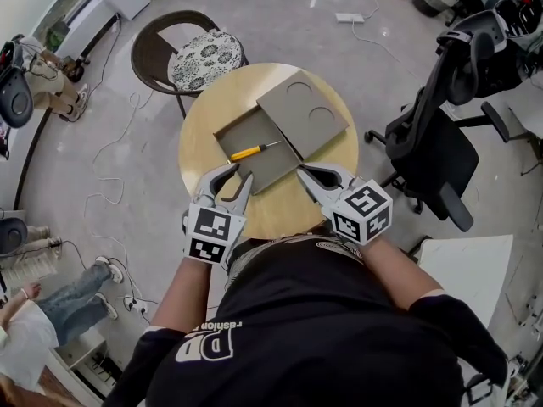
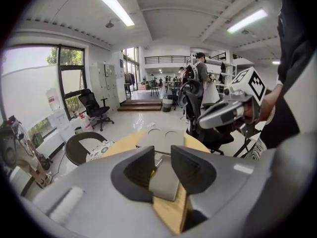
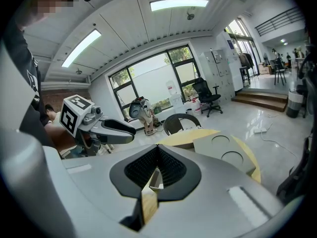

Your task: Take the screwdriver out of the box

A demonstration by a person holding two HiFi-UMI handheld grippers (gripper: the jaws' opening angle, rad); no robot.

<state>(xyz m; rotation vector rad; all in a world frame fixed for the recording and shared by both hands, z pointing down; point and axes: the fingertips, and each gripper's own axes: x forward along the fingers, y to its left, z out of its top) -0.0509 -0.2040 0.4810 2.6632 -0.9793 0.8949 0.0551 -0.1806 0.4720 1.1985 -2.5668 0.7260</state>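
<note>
Left gripper [image 1: 236, 176] hangs with jaws apart and empty, right gripper [image 1: 305, 172] pinched closed on nothing, both at the round table's [image 1: 199, 155] near edge by the open box [image 1: 223, 139], where the untouched yellow-handled screwdriver [image 1: 253, 150] lies, so grasp and lift-out remain.

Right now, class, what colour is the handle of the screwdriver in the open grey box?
Yellow; the screwdriver shows best in the head view.

Glossy grey floor [image 1: 280, 24], round wooden table [image 1: 197, 155], cushioned chair [image 1: 204, 58], black office chair [image 1: 433, 155]
</note>
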